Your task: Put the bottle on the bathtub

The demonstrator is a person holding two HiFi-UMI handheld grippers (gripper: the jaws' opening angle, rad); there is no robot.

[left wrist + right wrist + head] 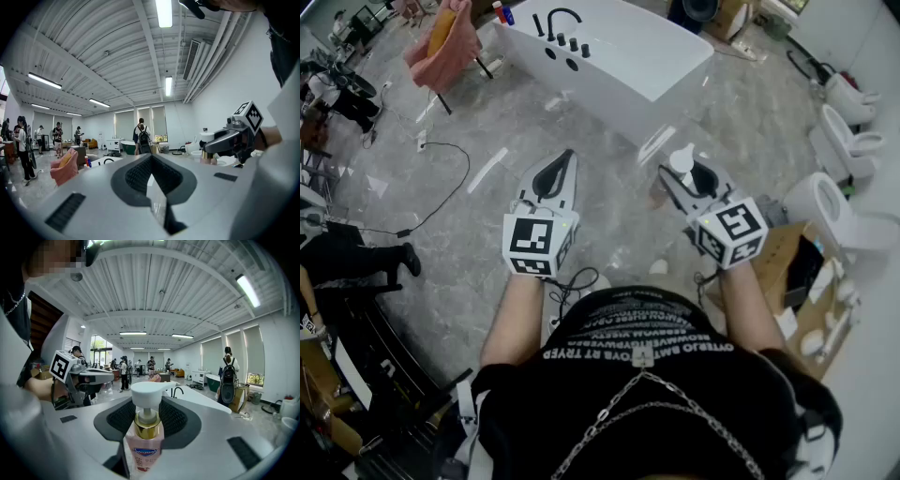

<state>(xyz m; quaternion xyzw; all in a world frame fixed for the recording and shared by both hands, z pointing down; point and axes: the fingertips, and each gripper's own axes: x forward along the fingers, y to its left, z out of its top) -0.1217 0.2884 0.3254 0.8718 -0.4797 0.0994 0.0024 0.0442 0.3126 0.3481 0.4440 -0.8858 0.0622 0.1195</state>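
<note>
A pink pump bottle (pixel 146 439) with a gold collar and a white pump head (pixel 682 157) stands upright between the jaws of my right gripper (pixel 685 175), which is shut on it. My left gripper (pixel 558 174) is held level beside it, jaws together with nothing between them; its dark pads (pixel 152 176) meet in the left gripper view. The white bathtub (pixel 619 52) lies ahead across the floor, with a black faucet (pixel 562 21) and knobs on its near-left rim. From the left gripper view I see the right gripper (pixel 229 140) holding the bottle (pixel 206 146).
A pink armchair (pixel 442 42) stands left of the tub, two small bottles (pixel 502 13) by the tub's far corner. Toilets (pixel 848 141) line the right wall, a cardboard box (pixel 797 272) sits at the right. Cables (pixel 441 187) cross the marble floor. People stand in the distance (pixel 228 376).
</note>
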